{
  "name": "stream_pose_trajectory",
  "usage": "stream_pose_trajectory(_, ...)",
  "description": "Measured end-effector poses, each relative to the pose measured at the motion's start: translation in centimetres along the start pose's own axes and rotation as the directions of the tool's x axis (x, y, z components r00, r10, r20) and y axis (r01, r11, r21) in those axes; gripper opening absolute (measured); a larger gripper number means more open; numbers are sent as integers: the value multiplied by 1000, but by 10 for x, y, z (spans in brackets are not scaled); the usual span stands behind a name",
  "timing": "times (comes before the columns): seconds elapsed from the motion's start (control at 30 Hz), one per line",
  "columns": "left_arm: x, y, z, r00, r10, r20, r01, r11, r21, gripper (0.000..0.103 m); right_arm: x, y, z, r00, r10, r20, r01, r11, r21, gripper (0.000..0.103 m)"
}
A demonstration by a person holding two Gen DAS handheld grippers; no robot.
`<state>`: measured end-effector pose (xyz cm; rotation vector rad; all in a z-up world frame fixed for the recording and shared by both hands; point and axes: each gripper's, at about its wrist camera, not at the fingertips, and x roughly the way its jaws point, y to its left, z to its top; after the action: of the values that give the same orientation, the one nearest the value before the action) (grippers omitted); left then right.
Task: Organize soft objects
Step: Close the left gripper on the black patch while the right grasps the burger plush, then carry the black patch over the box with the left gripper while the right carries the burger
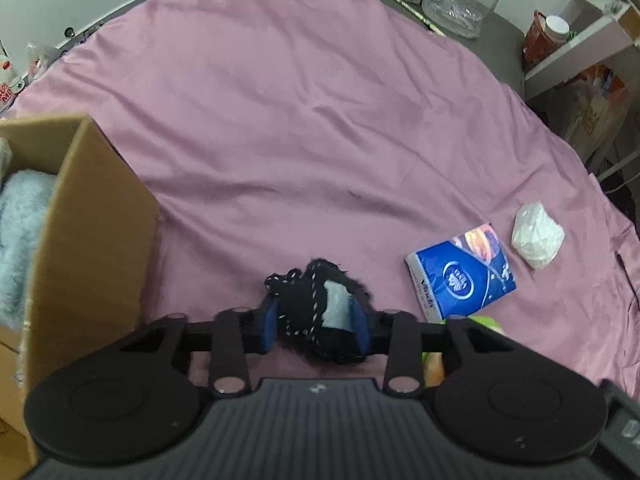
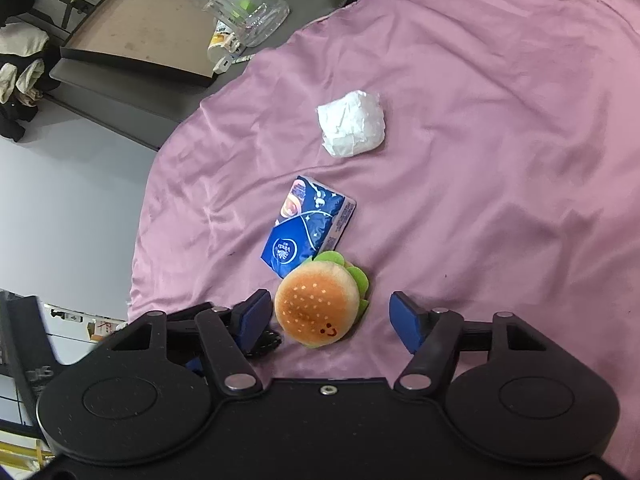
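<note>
Left gripper point(image 1: 316, 322): I am seeing its blue pads pressing narrowly on a black knitted item point(image 1: 310, 300) with a pale blue patch, lying on the pink sheet point(image 1: 304, 120). Right gripper point(image 2: 326, 316): I am holding its jaws wide around a burger plush point(image 2: 316, 304), left pad just beside it, right pad apart. Beyond the plush, touching it, a blue tissue pack point(image 2: 306, 226) is lying; farther on, a white wad point(image 2: 352, 122). At left, a cardboard box point(image 1: 92, 216) is holding a pale fluffy item point(image 1: 20, 240).
</note>
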<state>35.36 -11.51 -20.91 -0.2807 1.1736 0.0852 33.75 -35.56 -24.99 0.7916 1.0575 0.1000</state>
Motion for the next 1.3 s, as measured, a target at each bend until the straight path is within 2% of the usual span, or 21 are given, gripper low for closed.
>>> stream_pose_trajectory(0.27,-38,9,8,999,-15,44,15,1000,7,28,8,5,-2,1000,-23,-7,23,1000,-18,64)
stream_pose_trajectory(0.33,-48,12,8,998,-24,52,24,1000,6,28,11,7,-2,999,-33,-6,33,999,-27,59)
stream_pose_trajectory(0.37,-52,12,8,998,-27,55,27,1000,5,28,13,8,-2,999,-38,-7,38,999,-32,51)
stream_pose_trajectory(0.4,-57,14,8,998,-33,58,32,999,4,28,13,8,-3,999,-35,-8,35,999,-33,36)
stream_pose_trajectory(0.5,-73,18,7,996,-37,78,37,999,0,28,10,6,-6,1000,-19,-4,19,999,-32,27)
stream_pose_trajectory(0.9,-127,41,-13,989,-92,113,90,996,20,28,-48,20,-34,995,-49,91,56,996,-74,25)
stream_pose_trajectory(1.03,-141,51,-22,986,-109,122,106,994,34,28,-69,21,-44,991,-47,129,54,997,-54,25)
stream_pose_trajectory(1.3,-168,67,-36,975,-150,166,141,988,64,28,-103,41,-66,983,-28,183,45,995,-90,25)
